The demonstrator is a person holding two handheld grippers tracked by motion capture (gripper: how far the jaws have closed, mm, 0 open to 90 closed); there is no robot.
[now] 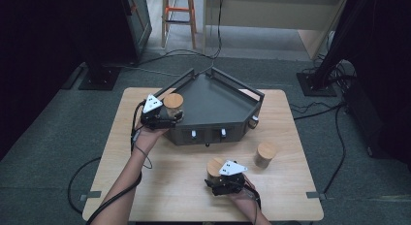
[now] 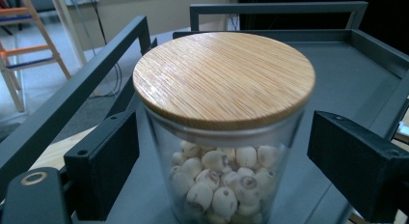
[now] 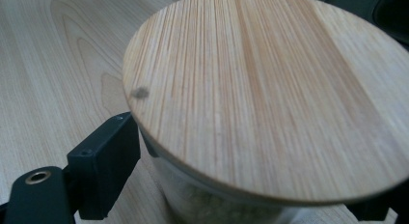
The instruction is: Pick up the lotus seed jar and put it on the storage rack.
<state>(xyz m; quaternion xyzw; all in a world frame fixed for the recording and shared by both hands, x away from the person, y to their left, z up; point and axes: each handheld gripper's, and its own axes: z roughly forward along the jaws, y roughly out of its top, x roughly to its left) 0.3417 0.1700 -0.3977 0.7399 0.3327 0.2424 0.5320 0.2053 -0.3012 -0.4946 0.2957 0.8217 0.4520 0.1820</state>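
Tray [image 1: 213, 96], dark, at the table's [image 1: 160, 186] far middle. Left gripper [image 2: 219, 161] open around a jar of pale seeds [image 2: 224, 137] at the tray's left edge, jaws clear of the glass. Right gripper [image 3: 241, 185] around a second jar [image 3: 270, 89] in front of the tray; grip unclear. Third jar [image 1: 265, 154] alone right of that.

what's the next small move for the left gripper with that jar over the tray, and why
Probably draw the left gripper straight back. Its jaws stand wide, with gaps on both sides of the glass jar, so the jar of pale round seeds looks released. It stands upright on the dark tray, lid on. Backing off level should avoid knocking it, though I cannot confirm its base is fully seated.
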